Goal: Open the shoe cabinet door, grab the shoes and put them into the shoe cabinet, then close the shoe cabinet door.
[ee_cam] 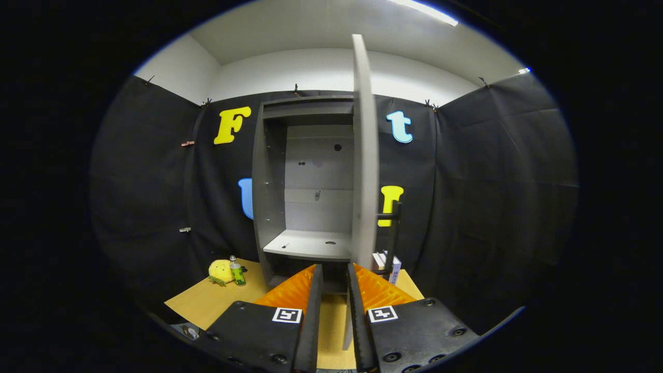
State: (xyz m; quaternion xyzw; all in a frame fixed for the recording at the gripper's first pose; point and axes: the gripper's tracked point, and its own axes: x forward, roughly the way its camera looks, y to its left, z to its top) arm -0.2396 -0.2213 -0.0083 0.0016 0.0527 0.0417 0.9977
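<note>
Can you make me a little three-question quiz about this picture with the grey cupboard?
1. True or false: the shoe cabinet door is shut.
2. What stands beside the yellow plush toy on the wooden table? A) a green bottle B) a shoe C) a cup
3. What do the fingers of the gripper hold?

Key: 1. False, the door stands open, edge-on. 2. A, the green bottle. 3. Nothing; they are a narrow gap apart, with the table showing between them.

No legible text: print on box (394,270) right of shoe cabinet (311,191) too small; gripper (334,277) fingers nearly closed, empty.
</note>
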